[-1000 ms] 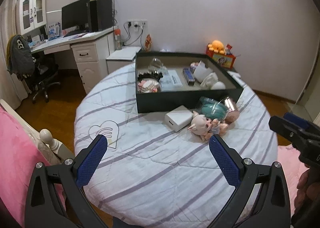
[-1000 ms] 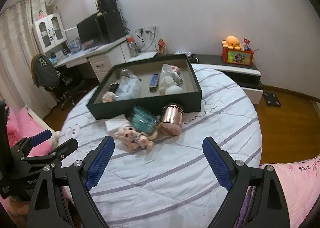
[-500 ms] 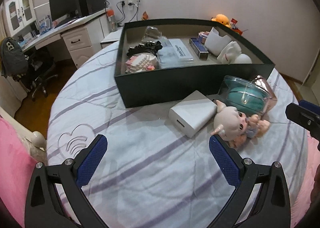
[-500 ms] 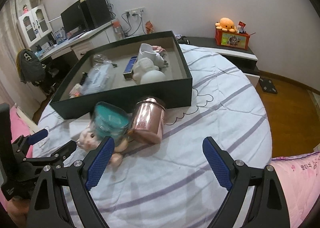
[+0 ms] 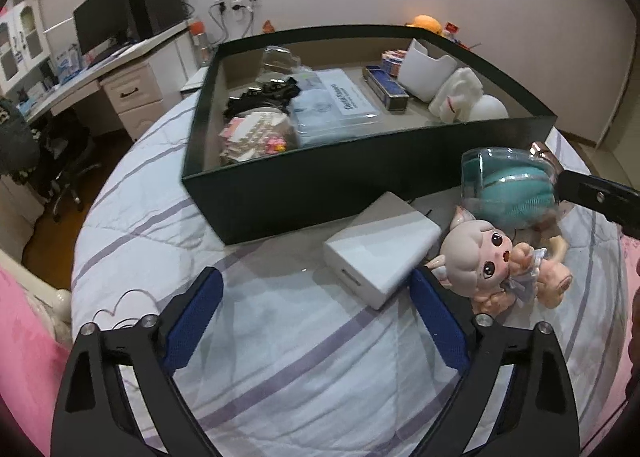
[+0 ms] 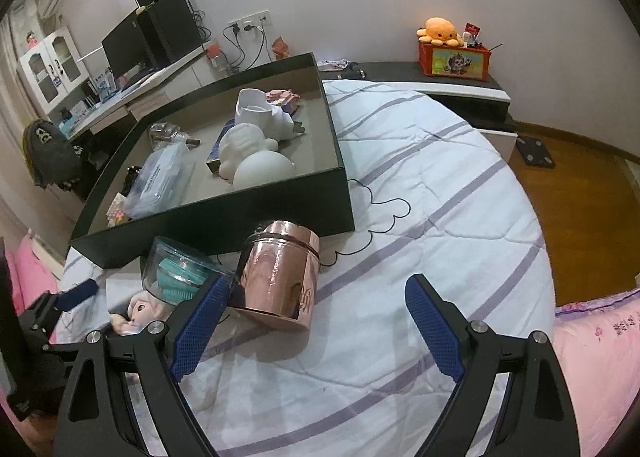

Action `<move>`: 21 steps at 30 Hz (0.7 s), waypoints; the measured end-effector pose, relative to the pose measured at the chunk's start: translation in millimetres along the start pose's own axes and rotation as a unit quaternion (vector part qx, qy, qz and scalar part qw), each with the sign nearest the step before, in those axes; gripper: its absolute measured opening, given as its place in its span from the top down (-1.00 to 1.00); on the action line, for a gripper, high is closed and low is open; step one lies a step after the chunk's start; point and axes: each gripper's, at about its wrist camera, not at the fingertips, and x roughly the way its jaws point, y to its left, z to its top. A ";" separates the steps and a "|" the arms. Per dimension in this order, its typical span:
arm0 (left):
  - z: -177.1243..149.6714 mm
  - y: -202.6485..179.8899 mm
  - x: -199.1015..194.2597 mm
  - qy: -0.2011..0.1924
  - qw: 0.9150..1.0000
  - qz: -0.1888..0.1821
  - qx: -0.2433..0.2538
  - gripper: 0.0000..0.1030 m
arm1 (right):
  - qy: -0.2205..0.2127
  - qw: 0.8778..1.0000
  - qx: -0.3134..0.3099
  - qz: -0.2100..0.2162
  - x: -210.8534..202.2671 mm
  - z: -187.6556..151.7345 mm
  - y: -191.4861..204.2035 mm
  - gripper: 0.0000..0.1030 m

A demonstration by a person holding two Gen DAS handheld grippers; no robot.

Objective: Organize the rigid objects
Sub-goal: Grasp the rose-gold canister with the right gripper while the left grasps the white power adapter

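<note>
A dark green box (image 5: 304,181) (image 6: 224,217) holding several items stands on a round striped bed. In front of it lie a white rectangular box (image 5: 380,249), a pink doll (image 5: 488,261) (image 6: 140,309), a clear case with a teal item (image 5: 508,185) (image 6: 180,269) and a rose-gold tin (image 6: 280,277) on its side. My left gripper (image 5: 316,313) is open, low over the bedspread just short of the white box. My right gripper (image 6: 316,321) is open, with the tin just ahead of its left finger.
The bed's quilt (image 6: 420,197) is bare to the right of the tin. A desk with a monitor (image 5: 100,21) and an office chair stand at the back left. A low cabinet with an orange plush (image 6: 440,29) is at the back right. Pink bedding (image 6: 592,357) borders the near edges.
Both grippers have moved forward and down toward the objects in front of the box. The white box, doll and tin now appear much closer. Both stay open.
</note>
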 end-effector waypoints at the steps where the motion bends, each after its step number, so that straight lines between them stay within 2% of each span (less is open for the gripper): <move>1: 0.1 -1.1 1.8 0.004 1.000 -0.002 0.003 -0.77 | 0.001 1.000 -0.003 0.001 1.9 0.8 -0.1 -0.75; 3: 0.8 -3.8 5.2 0.009 1.000 -0.010 0.008 -0.67 | 0.007 1.000 -0.007 0.006 6.1 1.6 0.9 -0.68; 5: 1.8 -6.6 5.7 0.009 1.000 -0.013 0.014 -0.62 | 0.016 1.000 -0.015 0.006 10.9 1.0 3.9 -0.48; 7: 2.7 -9.0 5.6 0.009 1.000 -0.020 0.020 -0.52 | 0.024 1.000 -0.019 0.007 17.2 -0.3 4.6 -0.38; 9: 3.5 -10.6 5.0 0.009 0.999 -0.026 0.024 -0.46 | 0.024 1.000 -0.017 0.005 22.0 -1.8 5.4 -0.36; 13: 7.1 -13.3 7.3 0.011 0.999 -0.026 0.030 -0.52 | 0.017 1.000 -0.021 0.005 26.0 -0.2 6.1 -0.31; 15: 8.0 -16.0 9.4 0.011 0.999 -0.022 0.036 -0.55 | 0.015 0.999 -0.031 0.000 28.5 1.2 7.8 -0.21; 17: 10.0 -18.2 11.0 0.010 0.999 -0.025 0.039 -0.54 | 0.014 0.999 -0.043 0.005 29.0 0.2 12.2 0.07; 20: 11.0 -17.7 12.0 0.013 0.998 -0.048 0.029 -0.33 | 0.010 0.999 -0.053 -0.001 28.4 -2.4 16.3 0.08; 21: 10.8 -17.7 10.8 0.013 0.998 -0.056 0.025 -0.18 | 0.009 0.999 -0.054 -0.002 27.7 -3.2 17.1 0.08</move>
